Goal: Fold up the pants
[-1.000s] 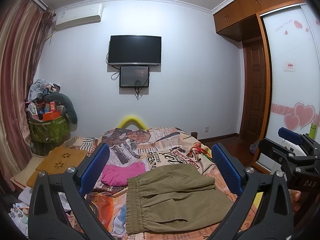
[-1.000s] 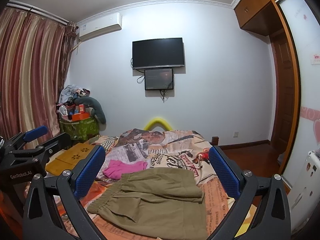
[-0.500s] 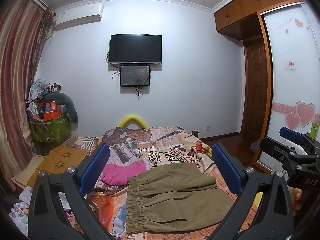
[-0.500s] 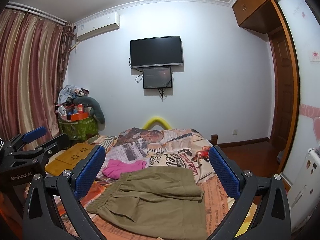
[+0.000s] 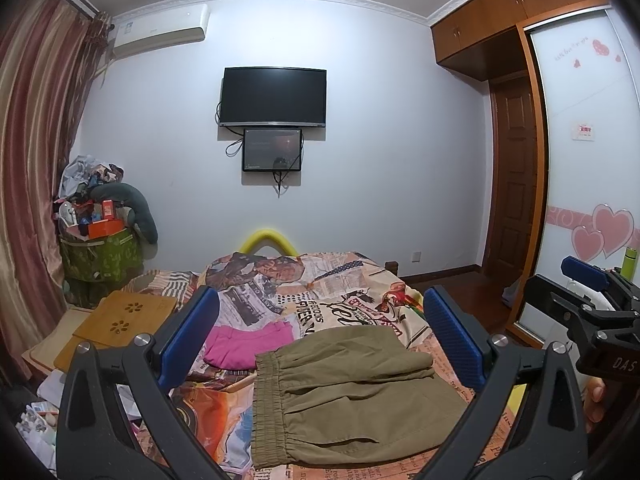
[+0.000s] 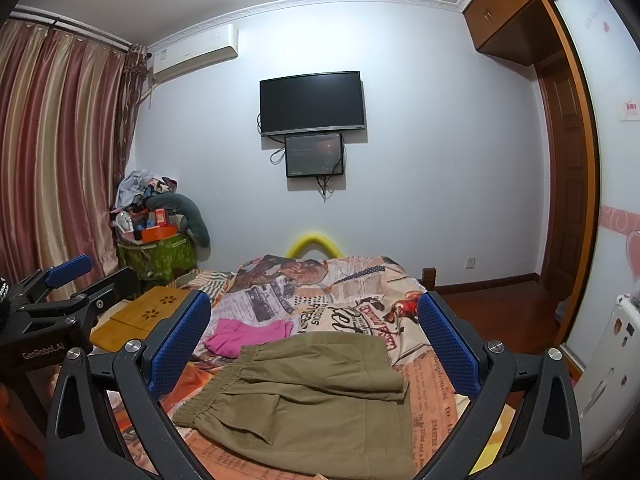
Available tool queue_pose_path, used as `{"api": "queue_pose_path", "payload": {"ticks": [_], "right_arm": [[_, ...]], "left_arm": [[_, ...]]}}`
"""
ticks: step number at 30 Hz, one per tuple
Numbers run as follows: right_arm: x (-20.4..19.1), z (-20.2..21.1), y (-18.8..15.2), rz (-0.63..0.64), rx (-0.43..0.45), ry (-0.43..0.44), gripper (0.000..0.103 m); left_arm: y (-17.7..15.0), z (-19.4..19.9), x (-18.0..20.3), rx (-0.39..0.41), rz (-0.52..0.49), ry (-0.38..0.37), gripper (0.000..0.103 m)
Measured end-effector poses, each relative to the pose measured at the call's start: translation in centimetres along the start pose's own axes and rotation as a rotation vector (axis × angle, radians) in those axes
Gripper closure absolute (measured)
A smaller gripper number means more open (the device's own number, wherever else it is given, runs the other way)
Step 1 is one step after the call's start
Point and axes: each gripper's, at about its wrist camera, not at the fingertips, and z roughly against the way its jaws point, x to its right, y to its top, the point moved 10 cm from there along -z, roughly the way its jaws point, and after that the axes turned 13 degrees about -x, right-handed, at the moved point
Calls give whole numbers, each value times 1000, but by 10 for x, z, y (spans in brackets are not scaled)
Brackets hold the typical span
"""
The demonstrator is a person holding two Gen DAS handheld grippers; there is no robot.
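You held both grippers above the bed (image 5: 360,280) with nothing in them: the left gripper (image 5: 320,344) had its blue fingers (image 5: 192,336) spread wide, and the right gripper (image 6: 316,344) was just as wide apart. The olive pants (image 5: 352,396) lay at the lower centre of both views, on the printed bedspread, already doubled into a short block with the elastic waistband toward the left of the frame.

The risk, as I judged it, lay in the top layer (it sat loose, its edge ridged across the middle of the pile). If you pinched only that layer, the fold could slide open and skew. The pink garment (image 5: 248,344) lay touching the waistband corner at centre left, so a careless grab there could drag it along. The soft bedding could also bunch up under the fingers.

Readable writing: "GenRobot.AI" on the left gripper body at the left edge of the right wrist view, and "DAS" on the right gripper at the right edge of the left wrist view. Bedspread print was mostly illegible.
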Motion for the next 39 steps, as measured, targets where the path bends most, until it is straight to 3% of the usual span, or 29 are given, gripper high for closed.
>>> {"api": "queue_pose_path", "payload": {"ticks": [24,32,39], "right_arm": [[6,-11,-8,-26,-23,6,0],[16,-32,-10,16,-59,-40,0],[30,-67,-28,29,-158,-31,0]], "left_arm": [[-3,-11,0,-15,-12,13,0],[-3,-46,-6,-78,-26,34,0],[-7,-95,-14,-170,-34,36,0]]}}
